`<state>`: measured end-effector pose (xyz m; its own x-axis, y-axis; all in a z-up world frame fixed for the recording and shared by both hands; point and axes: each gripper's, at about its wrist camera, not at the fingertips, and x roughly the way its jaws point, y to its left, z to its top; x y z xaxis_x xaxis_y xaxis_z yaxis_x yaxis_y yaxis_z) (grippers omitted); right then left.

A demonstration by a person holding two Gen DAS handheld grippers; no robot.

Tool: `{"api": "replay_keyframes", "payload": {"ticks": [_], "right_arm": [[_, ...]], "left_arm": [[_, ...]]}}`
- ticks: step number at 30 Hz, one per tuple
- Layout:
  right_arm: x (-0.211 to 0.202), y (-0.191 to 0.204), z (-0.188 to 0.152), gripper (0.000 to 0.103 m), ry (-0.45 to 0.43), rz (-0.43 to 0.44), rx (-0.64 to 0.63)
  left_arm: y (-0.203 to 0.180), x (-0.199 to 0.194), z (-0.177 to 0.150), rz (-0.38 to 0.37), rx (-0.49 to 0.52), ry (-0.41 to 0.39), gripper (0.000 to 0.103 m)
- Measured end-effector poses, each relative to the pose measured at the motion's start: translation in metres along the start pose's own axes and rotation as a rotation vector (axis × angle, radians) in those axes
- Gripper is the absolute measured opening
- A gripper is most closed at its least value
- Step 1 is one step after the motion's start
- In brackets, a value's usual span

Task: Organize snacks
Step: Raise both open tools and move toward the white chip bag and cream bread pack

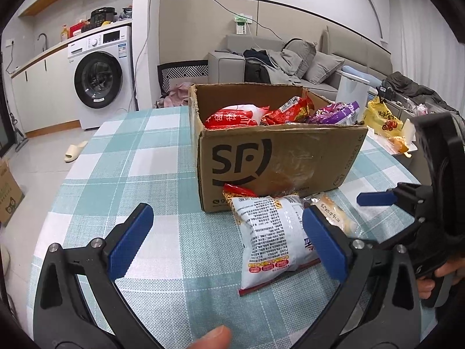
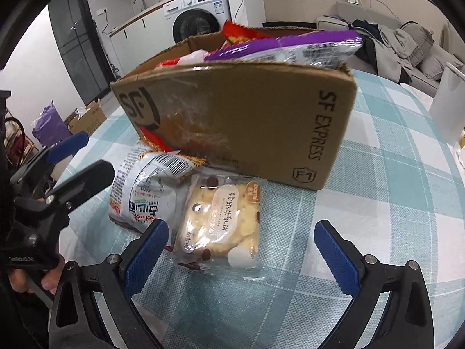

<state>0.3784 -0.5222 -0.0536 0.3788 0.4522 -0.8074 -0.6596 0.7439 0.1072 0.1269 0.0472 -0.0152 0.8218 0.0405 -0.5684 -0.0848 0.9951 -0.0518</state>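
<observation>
A brown SF cardboard box stands on the checked tablecloth and holds red and purple snack packs. A white snack bag lies in front of it, with a clear pack of pale biscuits beside it. My left gripper is open just above the table, its right pad by the white bag. My right gripper is open, low over the table, with the biscuit pack between its fingers but not touched. The box and white bag also show in the right wrist view.
A white canister and a yellow bag sit at the table's far right. A washing machine, a sofa and a slipper on the floor lie beyond the table.
</observation>
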Motion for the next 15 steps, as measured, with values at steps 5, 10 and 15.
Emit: {"api": "replay_keyframes", "payload": {"ticks": [5, 10, 15], "right_arm": [[0.012, 0.009, -0.001, 0.102, 0.027, -0.058, -0.036], [0.014, 0.013, 0.000, 0.097, 0.032, -0.083, -0.052], [0.008, 0.007, -0.001, 0.089, 0.032, -0.074, -0.049]], "left_arm": [[-0.002, 0.001, -0.001, 0.005, 0.010, 0.003, 0.102], [-0.006, 0.004, -0.002, 0.005, 0.021, 0.033, 0.102], [-0.009, 0.002, -0.003, -0.010, 0.036, 0.018, 0.102]]}}
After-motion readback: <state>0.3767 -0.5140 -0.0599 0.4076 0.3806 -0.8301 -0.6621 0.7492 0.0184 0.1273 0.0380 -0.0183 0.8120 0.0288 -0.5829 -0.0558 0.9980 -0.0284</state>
